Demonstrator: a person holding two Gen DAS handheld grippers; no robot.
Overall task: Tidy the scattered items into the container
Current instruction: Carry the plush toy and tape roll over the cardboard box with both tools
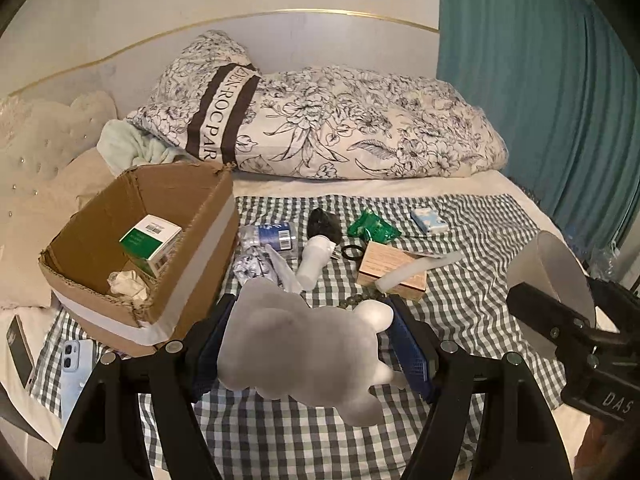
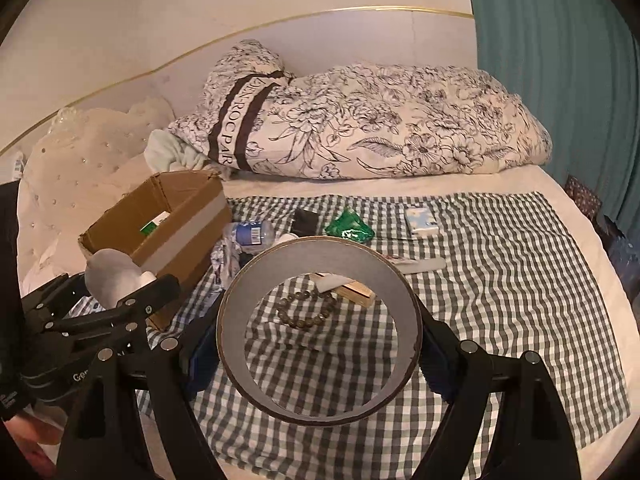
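Above the checked cloth (image 2: pixel 500 280), left gripper (image 1: pixel 308 344) clamps what looks like a grey plush toy (image 1: pixel 304 356), right gripper (image 2: pixel 320 344) a tape roll (image 2: pixel 320 332).

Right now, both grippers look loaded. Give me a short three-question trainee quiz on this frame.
1. True or false: the left gripper holds the plush toy.
2. What does the right gripper hold? A) bottle B) tape roll C) bracelet
3. Name one item already in the box.

Key: 1 true. 2 B. 3 the green and white carton.
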